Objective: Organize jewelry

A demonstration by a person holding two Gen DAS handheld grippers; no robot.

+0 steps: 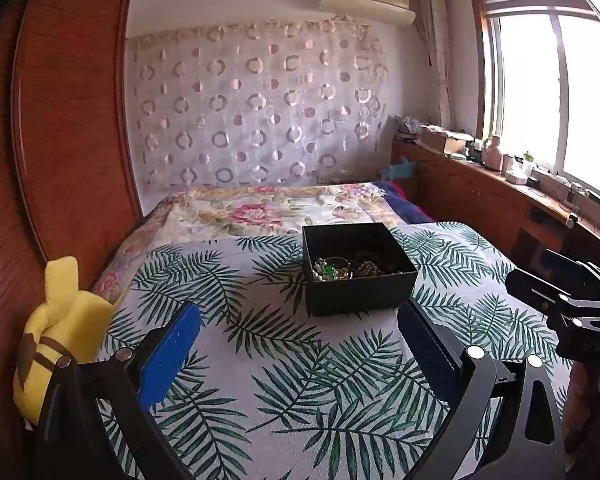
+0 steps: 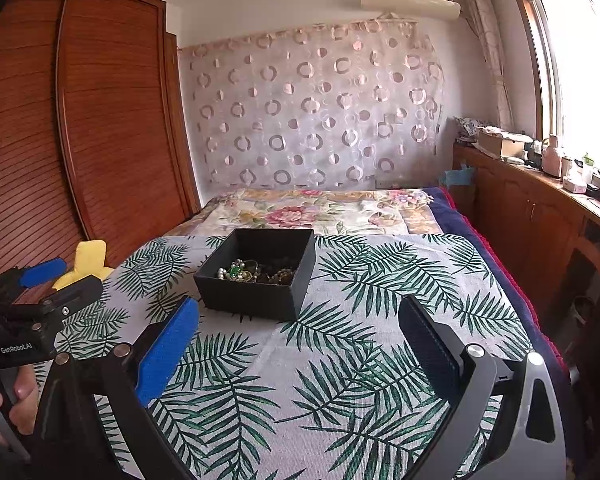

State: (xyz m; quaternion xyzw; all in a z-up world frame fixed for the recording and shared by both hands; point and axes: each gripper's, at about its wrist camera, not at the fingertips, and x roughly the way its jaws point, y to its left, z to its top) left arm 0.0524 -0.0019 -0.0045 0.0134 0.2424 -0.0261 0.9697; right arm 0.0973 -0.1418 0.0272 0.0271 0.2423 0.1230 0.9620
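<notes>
A black open box [image 1: 360, 294] stands on the fern-print cloth [image 1: 284, 368] on the bed. Inside lies a heap of jewelry [image 1: 332, 269]: pearl beads, green stones and dark bead strands. The box [image 2: 252, 300] and its jewelry [image 2: 246, 272] also show in the right wrist view. My left gripper [image 1: 300, 320] is open and empty, held a little short of the box. My right gripper [image 2: 300, 316] is open and empty, just right of and short of the box. Each gripper shows at the edge of the other's view, the right one [image 1: 564, 304] and the left one [image 2: 32, 300].
A yellow plush toy [image 1: 64, 332] lies at the bed's left edge against the wooden wardrobe [image 1: 60, 140]. A floral quilt [image 1: 268, 210] covers the far bed. A wooden cabinet [image 2: 540, 208] with clutter runs under the window on the right.
</notes>
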